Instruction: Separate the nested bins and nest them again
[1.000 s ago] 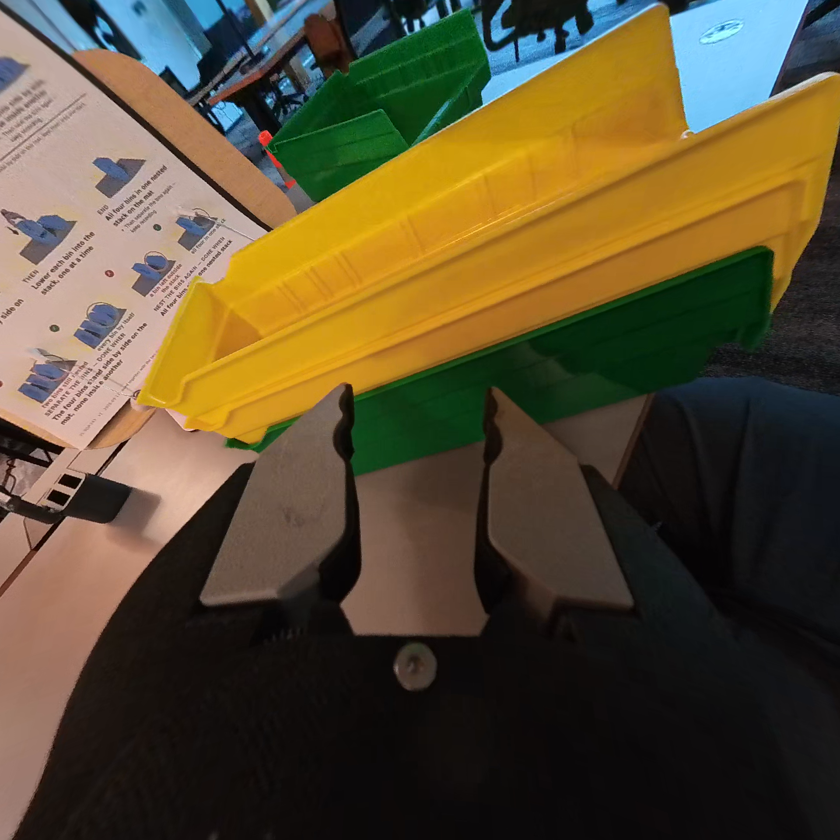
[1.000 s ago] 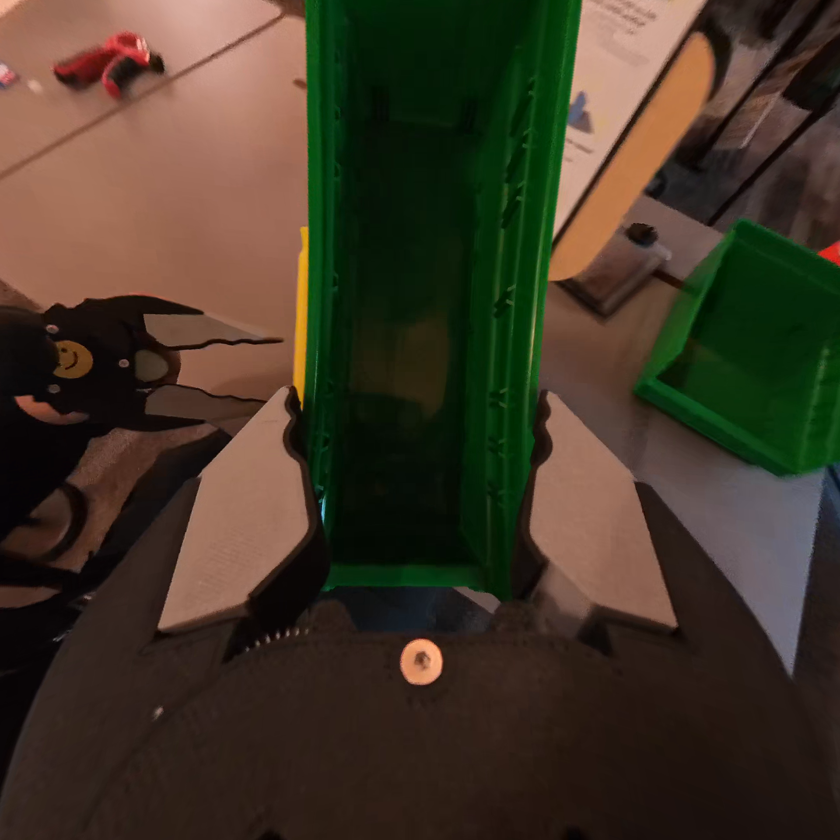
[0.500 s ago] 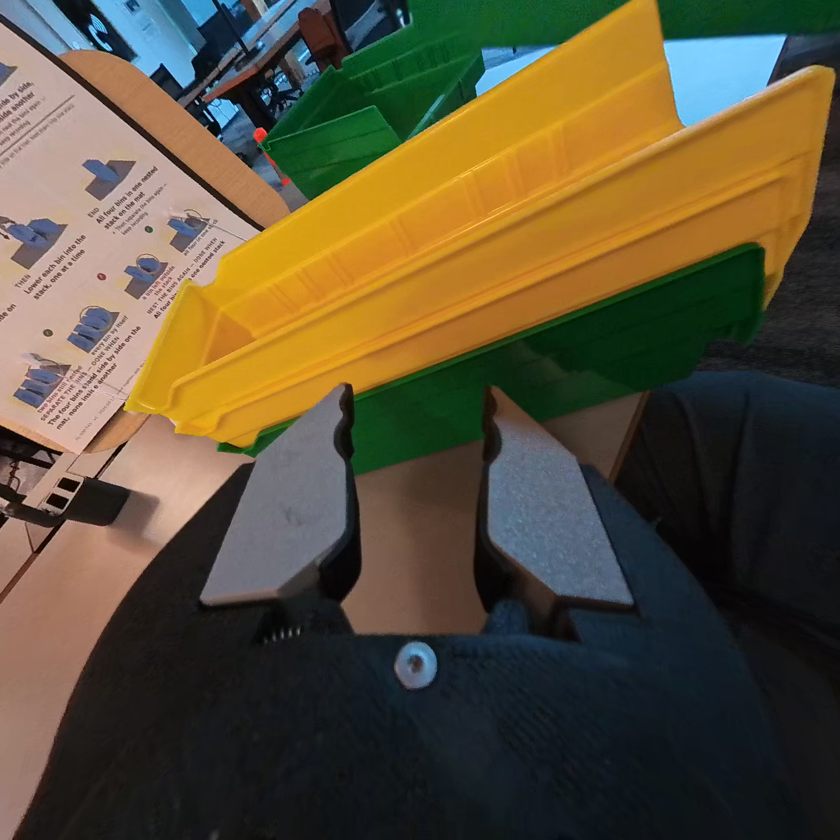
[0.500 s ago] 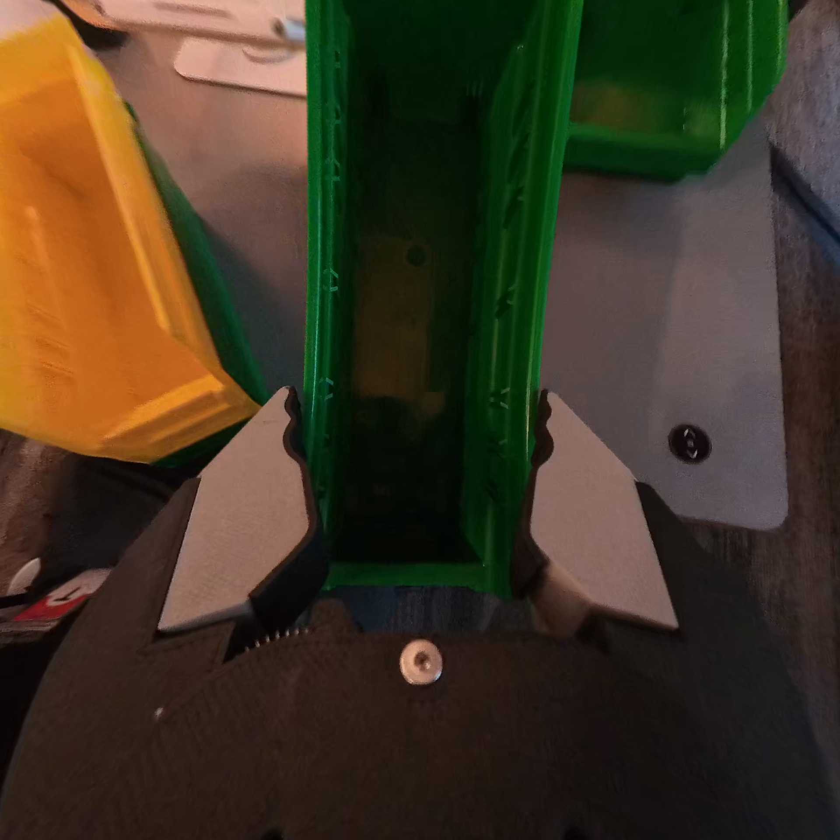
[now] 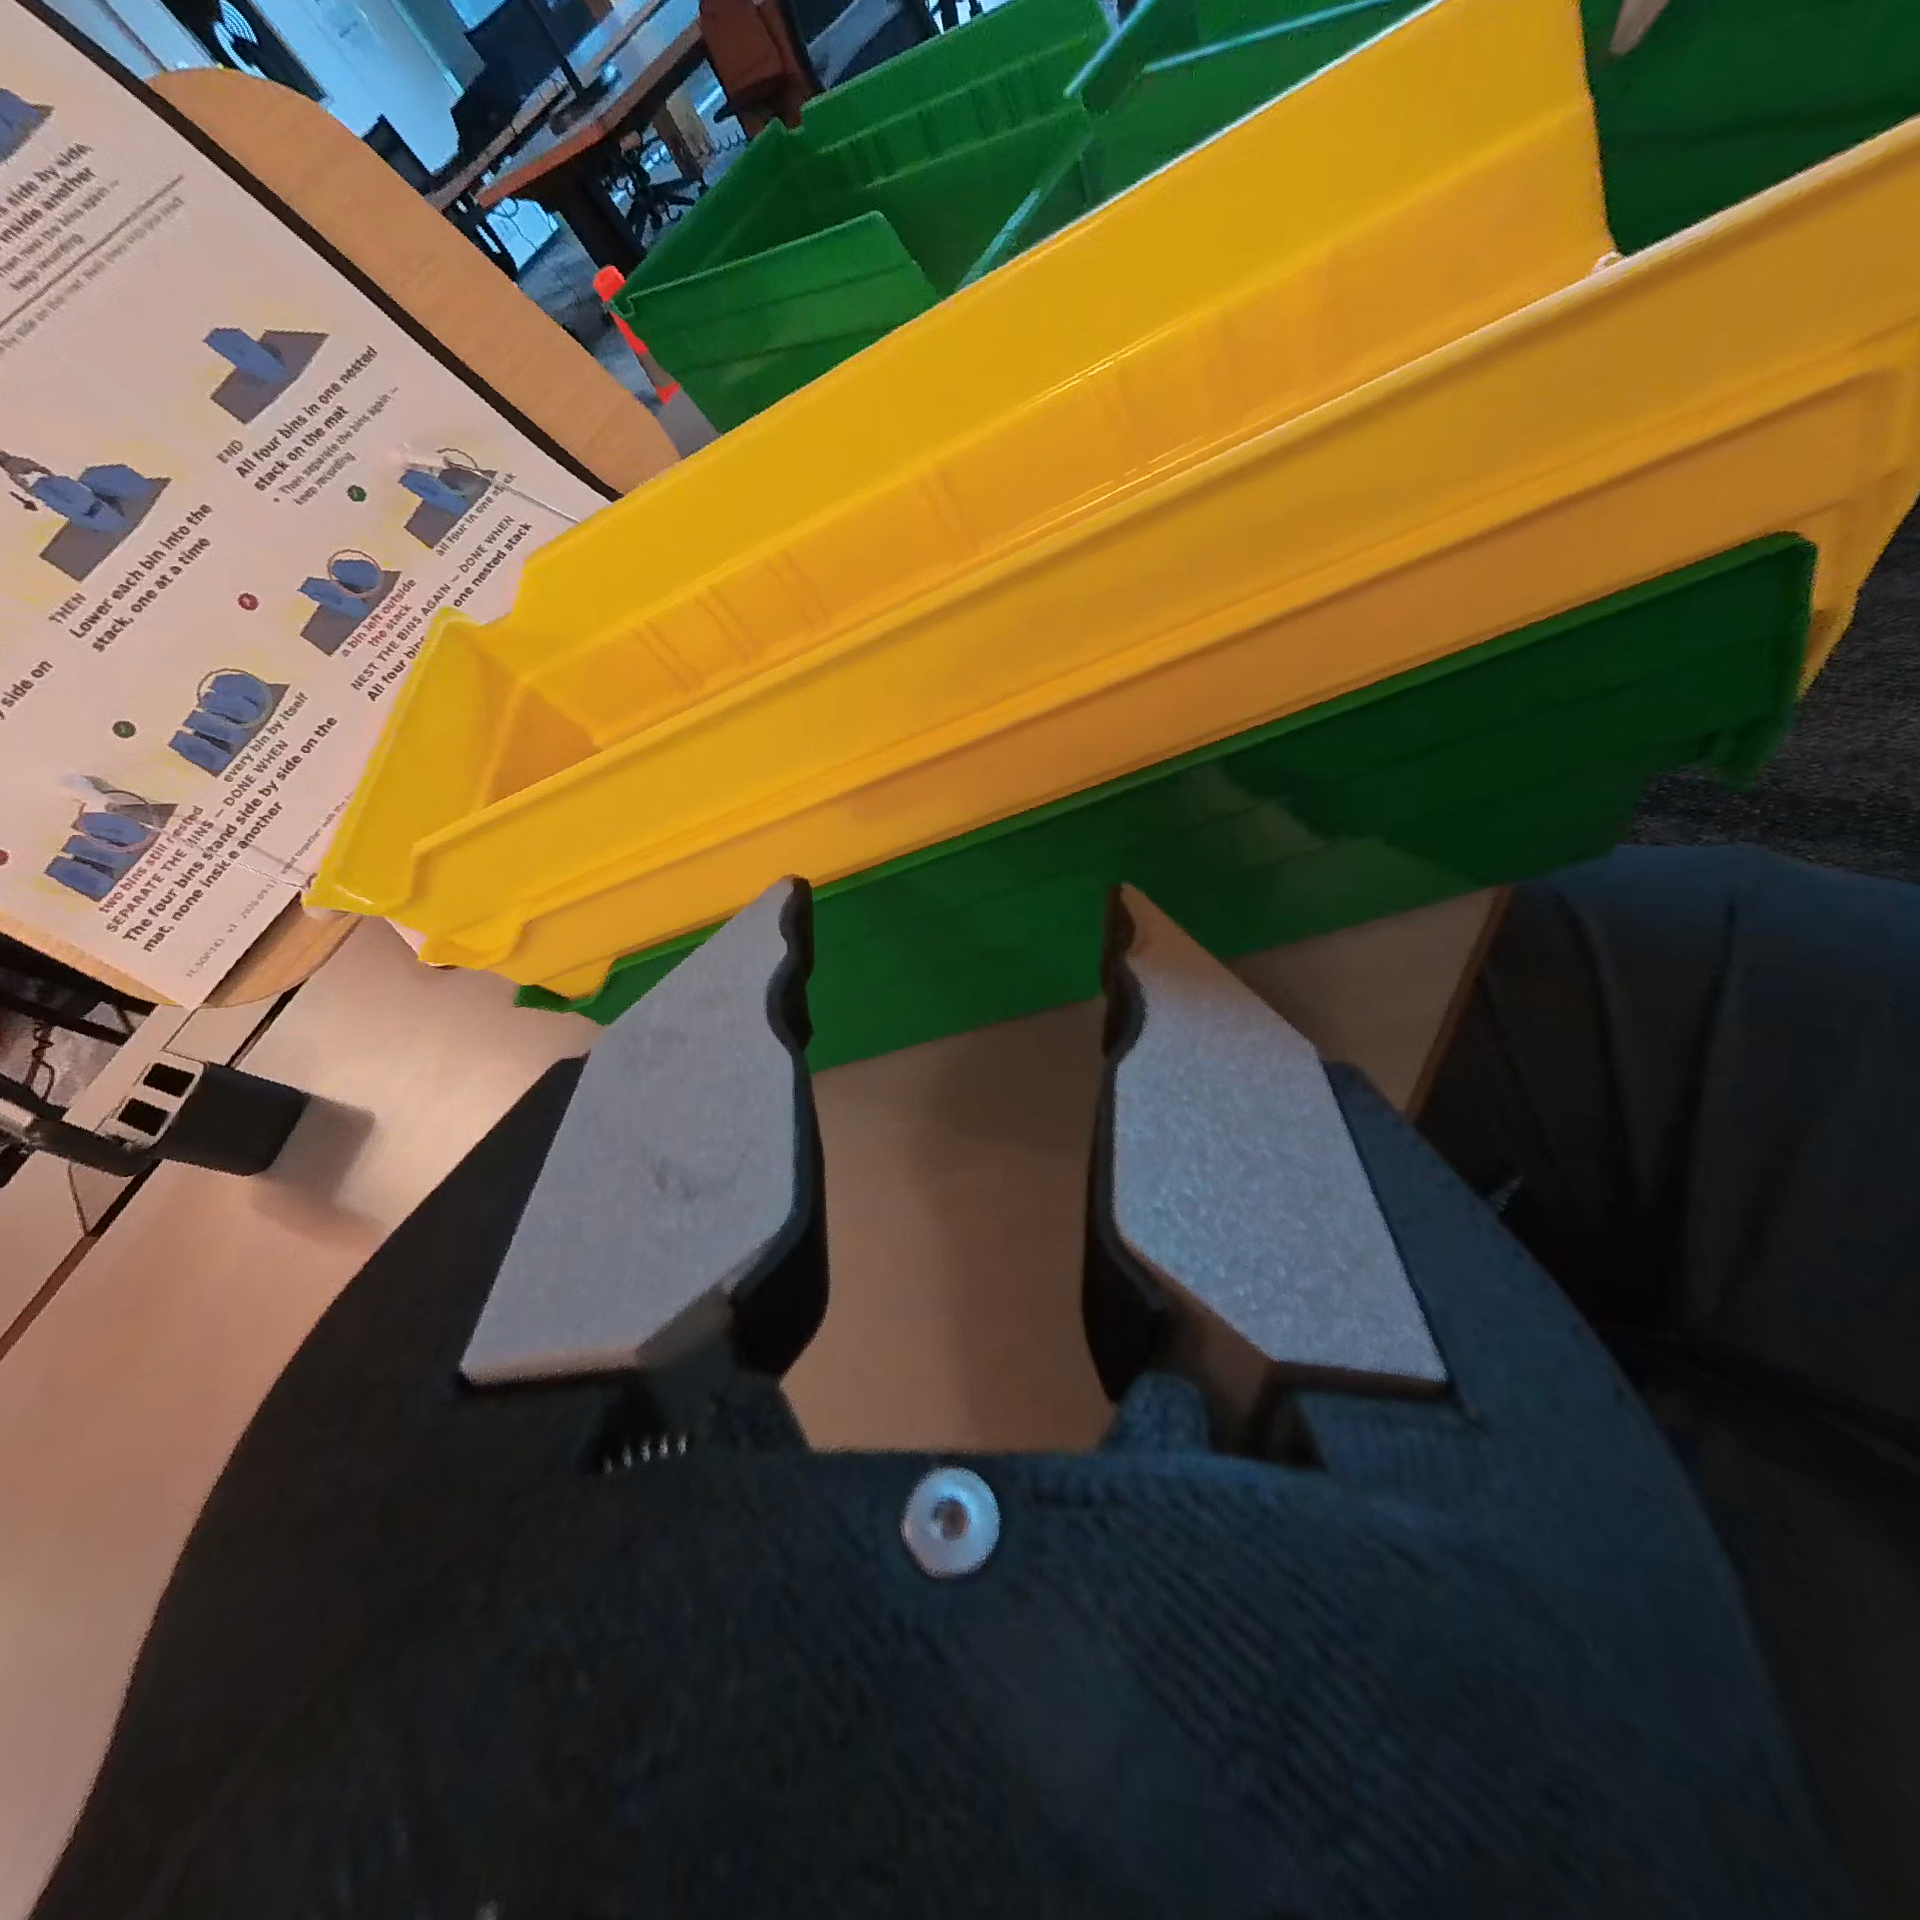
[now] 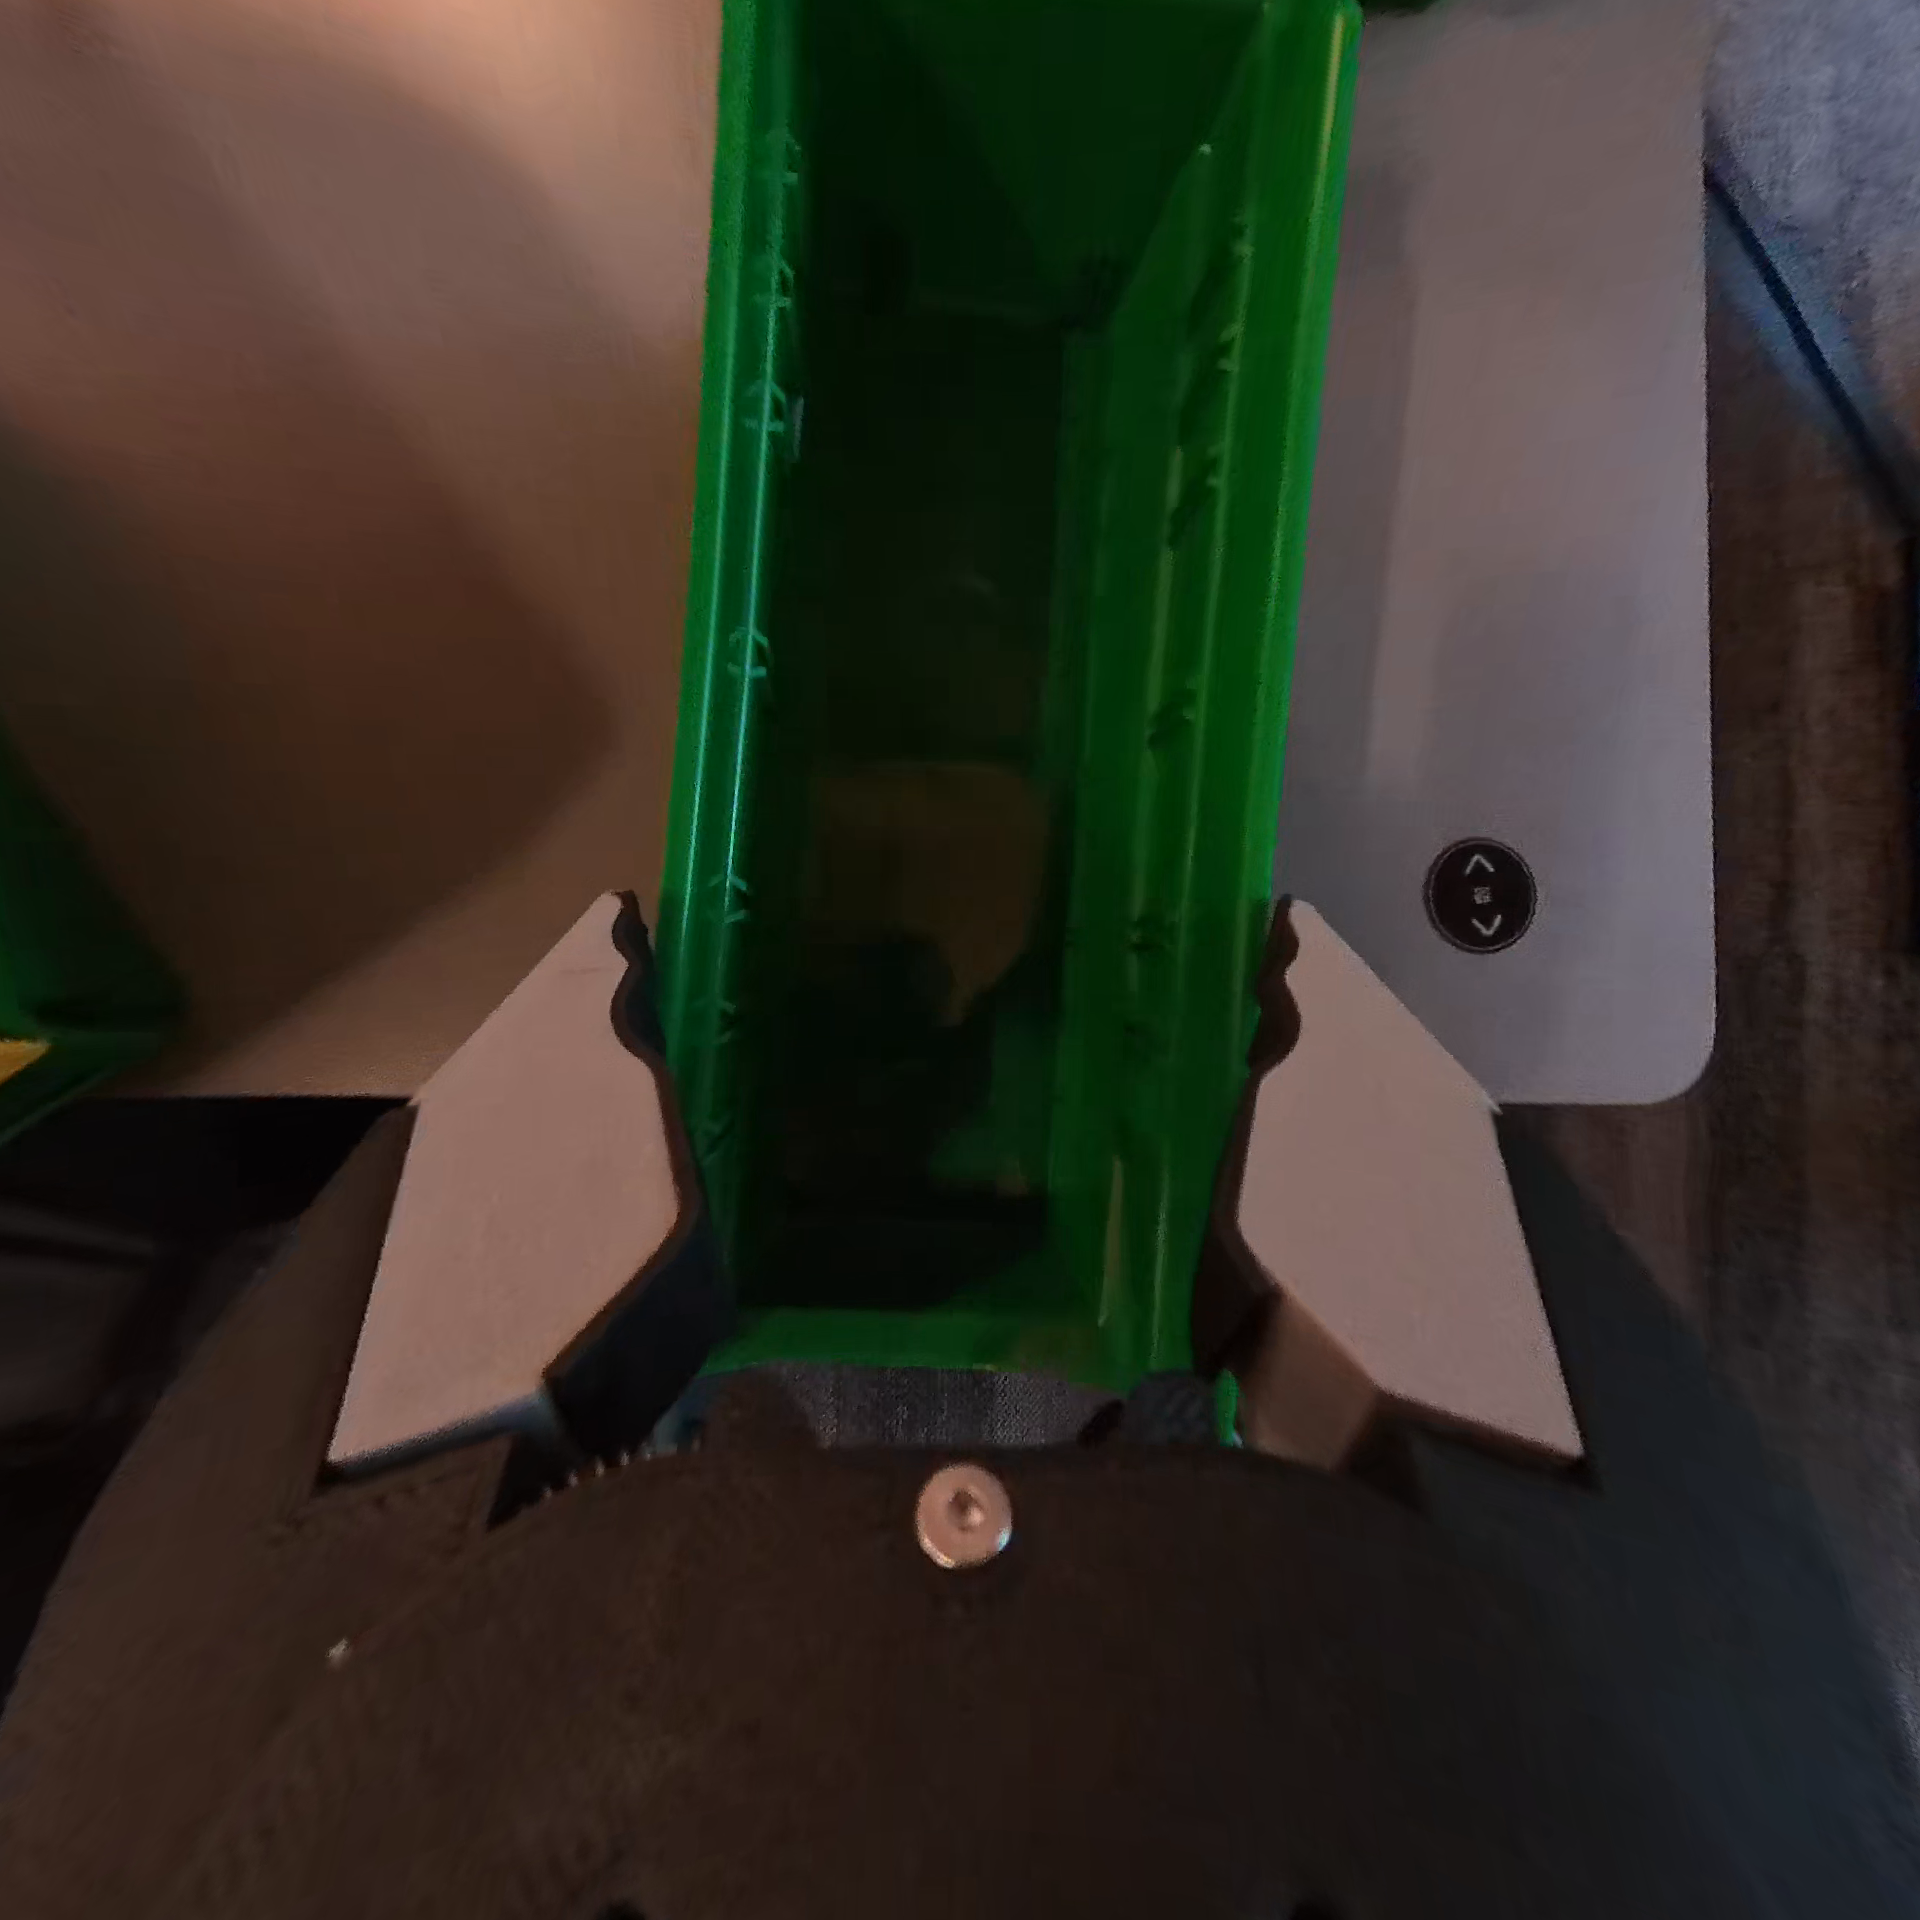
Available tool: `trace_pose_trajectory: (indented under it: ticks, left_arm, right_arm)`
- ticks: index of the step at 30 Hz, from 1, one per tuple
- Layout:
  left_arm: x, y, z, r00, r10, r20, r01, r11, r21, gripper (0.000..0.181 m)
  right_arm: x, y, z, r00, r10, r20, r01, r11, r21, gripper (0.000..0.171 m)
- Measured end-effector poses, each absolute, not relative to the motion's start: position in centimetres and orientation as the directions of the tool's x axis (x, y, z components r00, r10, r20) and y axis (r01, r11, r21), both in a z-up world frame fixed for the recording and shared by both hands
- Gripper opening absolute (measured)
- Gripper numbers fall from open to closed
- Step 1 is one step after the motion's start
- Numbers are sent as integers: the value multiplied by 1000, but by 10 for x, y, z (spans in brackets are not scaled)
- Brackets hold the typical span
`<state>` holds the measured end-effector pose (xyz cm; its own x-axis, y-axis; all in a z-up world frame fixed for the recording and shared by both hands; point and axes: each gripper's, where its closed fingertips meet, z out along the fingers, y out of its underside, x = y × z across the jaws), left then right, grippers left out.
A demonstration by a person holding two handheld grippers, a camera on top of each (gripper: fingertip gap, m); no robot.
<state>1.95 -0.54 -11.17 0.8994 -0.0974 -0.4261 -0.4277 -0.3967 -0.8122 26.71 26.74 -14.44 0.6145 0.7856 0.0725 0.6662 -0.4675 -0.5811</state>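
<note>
In the left wrist view a yellow bin (image 5: 1091,582) sits nested in a green bin (image 5: 1299,831) on the table, just beyond my left gripper (image 5: 956,935), which is open and empty, its tips close to the green bin's side. Another green bin (image 5: 790,301) stands farther back. At the top right a green bin (image 5: 1766,104) hangs above the table. In the right wrist view my right gripper (image 6: 951,945) is shut on a long green bin (image 6: 987,623), one finger on each side wall, holding it above the table.
An instruction sheet on a wooden board (image 5: 208,499) stands at the left. A black stand foot (image 5: 197,1122) lies on the tabletop (image 5: 260,1299). A round black button (image 6: 1478,894) sits on the table's grey corner (image 6: 1538,520). A dark sleeve (image 5: 1714,1091) is at the right.
My right gripper has carried its green bin away from the yellow stack, over toward the table's corner. The left gripper has stayed open, nearly still by the stack.
</note>
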Motion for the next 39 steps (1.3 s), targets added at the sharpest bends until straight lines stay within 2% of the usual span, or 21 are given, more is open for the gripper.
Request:
trace_pose_trajectory:
  ticks: [5,7,10,16,25,27,29,33,39]
  left_arm:
    - [12,-10,-105,900,-79,-428,-423,-388,-819,53]
    - [7,-13,-102,906,-66,-418,-410,-380,-829,53]
    - [6,-14,-99,915,-66,-399,-394,-369,-842,52]
    - [11,-14,-98,907,-76,-414,-412,-363,-836,51]
    - [14,-14,-96,906,-79,-415,-414,-359,-836,51]
    - [14,-13,-98,908,-80,-412,-411,-361,-837,51]
    - [14,-12,-100,911,-84,-403,-404,-367,-838,51]
    - [15,-11,-103,912,-87,-401,-403,-375,-835,51]
    - [14,-11,-100,908,-82,-410,-409,-371,-833,51]
  right_arm:
    - [260,283,-140,645,738,196,688,-449,-570,112]
    - [255,278,-136,630,743,226,699,-415,-582,96]
    - [251,276,-123,634,714,297,697,-361,-620,89]
    - [227,239,-83,590,785,189,612,-282,-739,88]
    - [194,156,-56,330,944,2,543,-188,-818,90]
    - [188,138,-52,236,972,-18,527,-144,-837,84]
    - [183,112,-48,80,997,-5,512,-46,-858,70]
    - [182,83,-55,-80,993,85,549,115,-828,72]
    - [171,53,-77,-217,961,170,600,268,-753,74]
